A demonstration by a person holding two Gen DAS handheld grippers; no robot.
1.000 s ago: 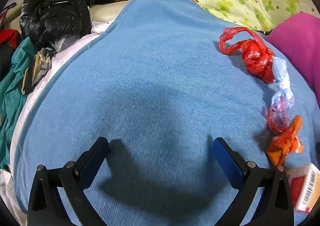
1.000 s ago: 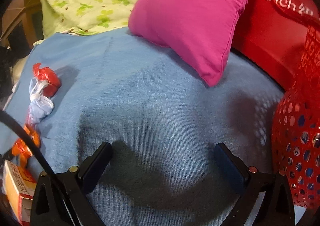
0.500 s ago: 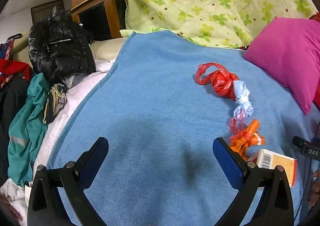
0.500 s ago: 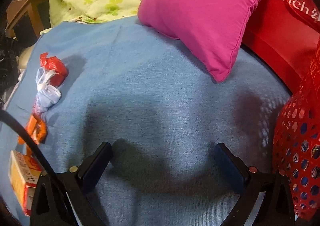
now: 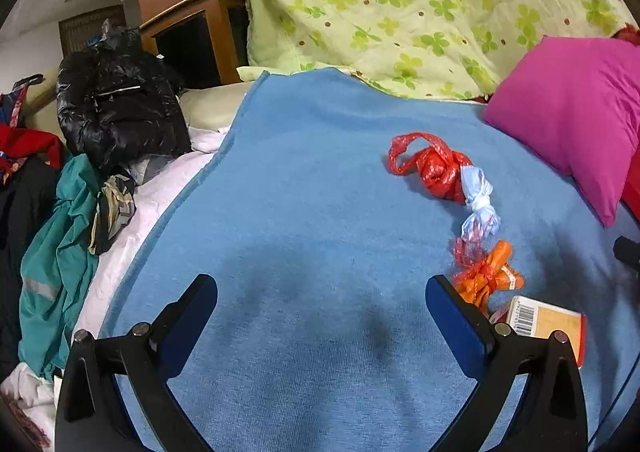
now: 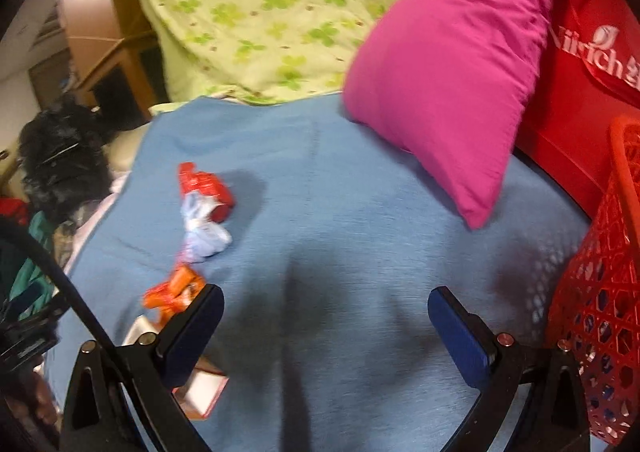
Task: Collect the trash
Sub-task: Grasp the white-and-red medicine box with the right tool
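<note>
Trash lies in a row on the blue blanket (image 5: 304, 211): a knotted red plastic bag (image 5: 436, 167), a knotted white bag (image 5: 480, 207), an orange wrapper (image 5: 488, 280) and a small orange-and-white carton (image 5: 544, 324). My left gripper (image 5: 320, 304) is open and empty above the blanket, its right finger just left of the orange wrapper. My right gripper (image 6: 324, 312) is open and empty; the same red bag (image 6: 204, 187), white bag (image 6: 204, 232), orange wrapper (image 6: 176, 288) and carton (image 6: 204, 392) lie by its left finger.
A red mesh basket (image 6: 608, 324) stands at the right edge beside a red box (image 6: 580, 63). A magenta pillow (image 6: 452, 63) and a green clover quilt (image 5: 420, 3) lie behind. A black jacket (image 5: 116, 103) and heaped clothes (image 5: 56, 248) are at the left.
Both grippers have lifted and drawn back from the blanket, so more of the bed shows. The right wrist view has swung left, bringing the trash row closer to its left finger.
</note>
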